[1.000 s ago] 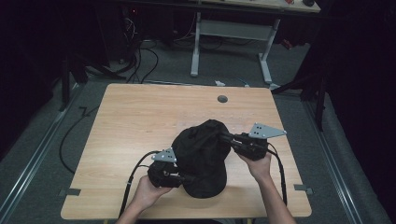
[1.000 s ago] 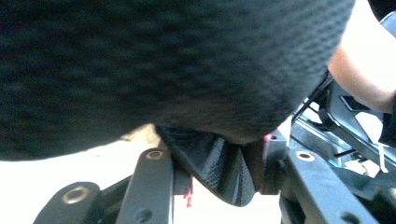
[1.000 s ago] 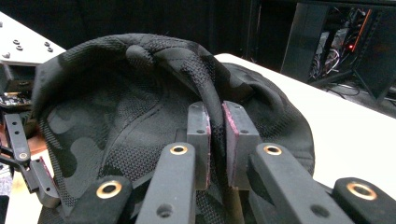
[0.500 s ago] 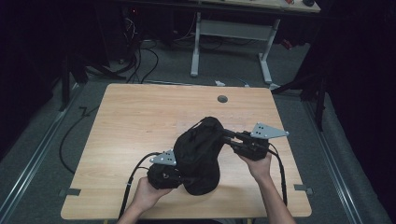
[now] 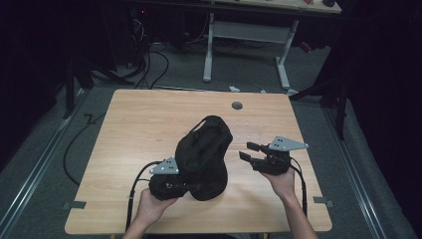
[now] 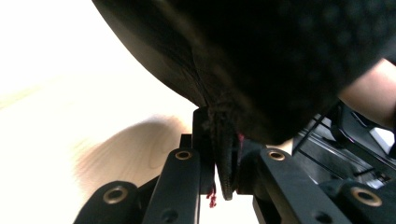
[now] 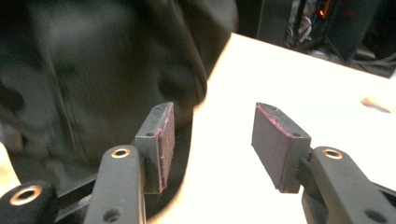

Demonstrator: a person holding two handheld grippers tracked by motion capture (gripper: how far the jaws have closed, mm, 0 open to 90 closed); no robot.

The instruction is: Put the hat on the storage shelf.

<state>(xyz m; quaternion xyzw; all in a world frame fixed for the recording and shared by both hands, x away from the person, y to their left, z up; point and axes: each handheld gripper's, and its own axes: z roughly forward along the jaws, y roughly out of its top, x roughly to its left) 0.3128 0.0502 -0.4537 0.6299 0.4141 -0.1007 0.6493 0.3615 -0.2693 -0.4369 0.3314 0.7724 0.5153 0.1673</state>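
A black fabric cap (image 5: 204, 149) stands on edge on the wooden table (image 5: 139, 124), propped up and leaning toward the far side. My left gripper (image 5: 190, 186) sits at its near left and is shut on the cap's lower seam; in the left gripper view the stitched edge (image 6: 227, 168) is pinched between the pads of the left gripper (image 6: 226, 154). My right gripper (image 5: 247, 151) is a short way to the cap's right, clear of it. Its jaws have just been opening. In the right gripper view nothing lies between the pads of the right gripper (image 7: 210, 135), and the cap (image 7: 93, 79) is off to the left.
A round grommet hole (image 5: 237, 105) sits near the table's far edge. Behind the table stands a white desk frame (image 5: 244, 35), with cables on the floor (image 5: 149, 59). The other hand (image 6: 369, 93) shows at the right of the left gripper view.
The right gripper let go of the cap and drew back to the right. The cap went from lying spread out to standing narrow on edge, held by the left gripper.
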